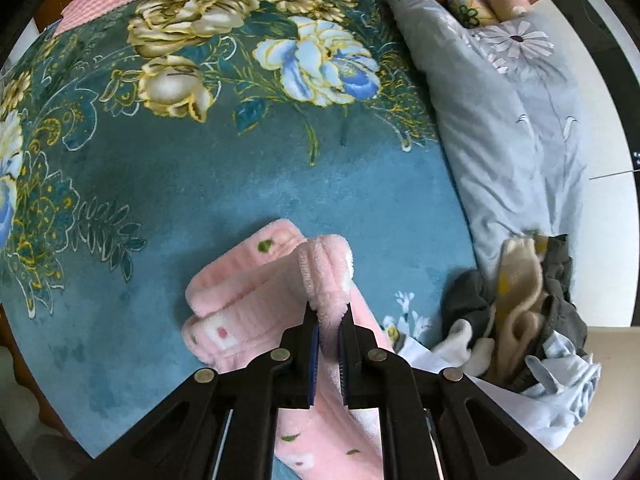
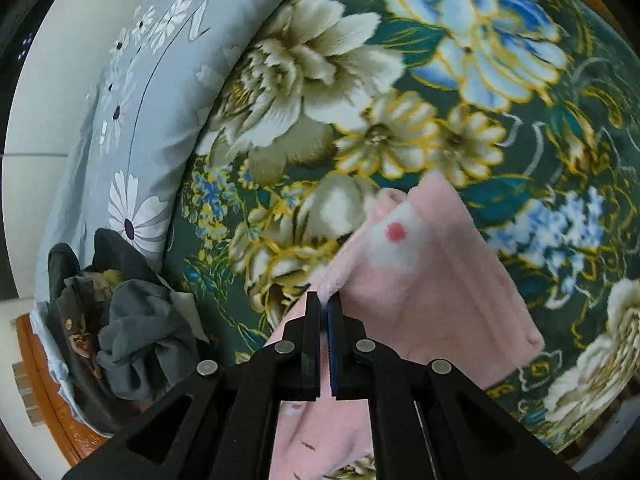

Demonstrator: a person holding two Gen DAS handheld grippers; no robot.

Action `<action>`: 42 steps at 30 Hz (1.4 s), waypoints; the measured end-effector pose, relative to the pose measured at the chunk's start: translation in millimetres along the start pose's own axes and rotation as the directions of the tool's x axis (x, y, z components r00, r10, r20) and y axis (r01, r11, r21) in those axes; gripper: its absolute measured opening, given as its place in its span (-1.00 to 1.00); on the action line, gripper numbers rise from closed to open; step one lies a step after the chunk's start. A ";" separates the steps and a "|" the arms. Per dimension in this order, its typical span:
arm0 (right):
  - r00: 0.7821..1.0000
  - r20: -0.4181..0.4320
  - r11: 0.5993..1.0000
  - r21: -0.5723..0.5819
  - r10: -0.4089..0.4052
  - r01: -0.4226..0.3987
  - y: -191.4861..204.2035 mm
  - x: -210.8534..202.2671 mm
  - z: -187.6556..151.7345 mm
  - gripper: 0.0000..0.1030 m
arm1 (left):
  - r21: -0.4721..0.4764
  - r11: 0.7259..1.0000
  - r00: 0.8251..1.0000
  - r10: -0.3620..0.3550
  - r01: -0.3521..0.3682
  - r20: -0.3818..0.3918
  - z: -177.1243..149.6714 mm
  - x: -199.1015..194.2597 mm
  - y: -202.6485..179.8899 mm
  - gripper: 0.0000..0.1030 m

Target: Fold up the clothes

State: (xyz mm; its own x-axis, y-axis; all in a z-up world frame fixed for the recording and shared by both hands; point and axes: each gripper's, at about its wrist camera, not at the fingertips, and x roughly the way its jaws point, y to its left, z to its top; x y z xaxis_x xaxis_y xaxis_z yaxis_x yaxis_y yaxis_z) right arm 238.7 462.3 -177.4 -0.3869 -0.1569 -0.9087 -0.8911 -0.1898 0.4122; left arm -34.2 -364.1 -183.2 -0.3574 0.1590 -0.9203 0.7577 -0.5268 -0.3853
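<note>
Both pinched shut on the pink fleece garment (image 1: 256, 300) low in the frame over the floral blanket (image 1: 200, 184), left gripper (image 1: 329, 312) on a thick bunched edge, right gripper (image 2: 323, 300) on a thin one: likely to slip there, spoiling the fold.

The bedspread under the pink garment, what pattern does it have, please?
Teal bedspread with large flowers; right wrist view.

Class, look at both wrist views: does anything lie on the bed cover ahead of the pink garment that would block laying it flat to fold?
Nothing visible does. Both the left gripper and right gripper are shut on the pink garment, and the floral bed cover ahead is bare. The pile of dark clothes lies off to the side.
</note>
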 end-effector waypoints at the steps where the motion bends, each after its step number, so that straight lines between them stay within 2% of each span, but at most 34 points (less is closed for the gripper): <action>1: 1.000 0.001 1.000 -0.011 0.001 -0.001 3.3 3.6 0.7 -0.94 | -0.011 1.000 1.000 -0.009 0.009 0.001 0.9 2.4 1.4 -0.82; 4: 1.000 0.007 0.999 -0.031 0.010 -0.010 9.0 11.2 -1.5 -0.89 | -0.065 0.995 0.997 -0.079 0.078 -0.008 3.5 10.0 7.1 -0.68; 5: 1.000 0.010 0.999 -0.034 0.018 -0.017 9.0 12.2 -1.3 -0.88 | -0.064 0.992 0.994 -0.113 0.113 -0.002 2.8 10.1 6.8 -0.51; 6: 1.000 0.014 0.999 -0.038 0.026 -0.026 9.1 13.1 -1.1 -0.87 | -0.060 0.987 0.989 -0.148 0.148 0.004 1.9 9.8 6.1 -0.26; 8: 0.998 0.025 0.997 -0.054 0.050 -0.049 10.1 11.6 -1.8 -0.82 | 0.005 0.983 0.983 -0.184 0.184 0.013 -0.8 5.7 -0.1 0.15; 10: 0.992 0.059 0.990 -0.092 0.114 -0.109 10.3 0.5 -3.9 -0.41 | 0.091 0.973 0.977 -0.214 0.211 0.024 -4.5 -1.0 -6.6 0.17; 11: 0.988 0.075 0.986 -0.108 0.135 -0.127 9.1 -6.9 -5.9 -0.32 | 0.118 0.969 0.974 -0.222 0.217 0.033 -7.6 -4.6 -4.8 0.20; 13: 0.980 0.111 0.979 -0.144 0.164 -0.147 0.7 -23.2 -12.1 -0.28 | 0.158 0.966 0.975 -0.216 0.205 0.055 -15.2 -9.1 5.1 0.25; 15: 0.972 0.150 0.972 -0.179 0.181 -0.154 -13.7 -40.2 -20.7 -0.27 | 0.167 0.975 0.984 -0.160 0.145 0.076 -24.5 -4.9 28.0 0.27; 17: 0.975 0.155 0.975 -0.182 0.159 -0.130 -44.3 -44.9 -37.0 -0.26 | 0.128 0.989 0.993 -0.088 0.078 0.074 -33.5 8.8 61.1 0.27; 19: 0.983 0.137 0.983 -0.153 0.121 -0.099 -84.3 -39.8 -56.5 -0.26 | 0.055 0.997 0.997 -0.055 0.053 0.048 -40.8 24.4 91.6 0.27; 24: 0.994 0.076 0.994 0.074 0.076 -0.082 -176.8 -11.4 -94.5 -0.26 | -0.124 0.984 0.991 -0.126 0.130 0.032 -49.7 51.8 128.2 0.27; 26: 0.995 0.067 0.990 0.117 0.076 -0.084 -190.6 -6.3 -99.9 -0.26 | -0.146 0.979 0.989 -0.140 0.144 0.038 -48.8 59.1 128.4 0.27; 30: 0.992 0.076 0.987 0.119 0.103 -0.112 -196.0 -7.3 -104.3 -0.26 | -0.183 0.957 0.974 -0.219 0.226 0.055 -55.2 72.2 118.8 0.27; 32: 0.989 0.082 0.988 0.085 0.119 -0.126 -190.2 -9.6 -104.4 -0.26 | -0.171 0.962 0.977 -0.206 0.212 0.053 -57.2 76.3 109.1 0.23; 34: 0.988 0.082 0.990 0.058 0.127 -0.132 -184.0 -8.6 -103.4 -0.25 | -0.139 0.981 0.991 -0.128 0.133 0.047 -56.8 79.2 100.7 -0.07; 35: 0.987 0.082 0.989 0.050 0.138 -0.142 -182.1 -6.8 -103.2 -0.25 | -0.130 0.987 0.995 -0.093 0.098 0.045 -55.6 79.9 98.1 -0.38; 36: 0.986 0.082 0.987 0.042 0.148 -0.152 -180.3 -4.9 -102.9 -0.26 | -0.133 0.987 0.995 -0.087 0.092 0.042 -53.5 79.5 96.8 -0.49; 38: 0.984 0.080 0.986 0.022 0.162 -0.164 -177.8 -1.2 -104.0 -0.25 | -0.137 0.987 0.995 -0.085 0.090 0.043 -49.1 77.1 95.1 -0.60; 42: 0.981 0.100 0.985 0.036 0.165 -0.169 -185.1 10.3 -103.0 -0.25 | -0.104 0.992 0.996 -0.071 0.076 0.046 -46.9 72.6 88.7 -0.62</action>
State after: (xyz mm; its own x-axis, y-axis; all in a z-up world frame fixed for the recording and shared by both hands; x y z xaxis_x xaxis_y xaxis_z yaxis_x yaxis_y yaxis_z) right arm 424.1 396.1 -256.2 -0.5504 -0.0881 -0.8302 -0.8208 -0.1250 0.5574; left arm 32.6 -360.2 -287.4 -0.4353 0.1575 -0.8864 0.7812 -0.4232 -0.4589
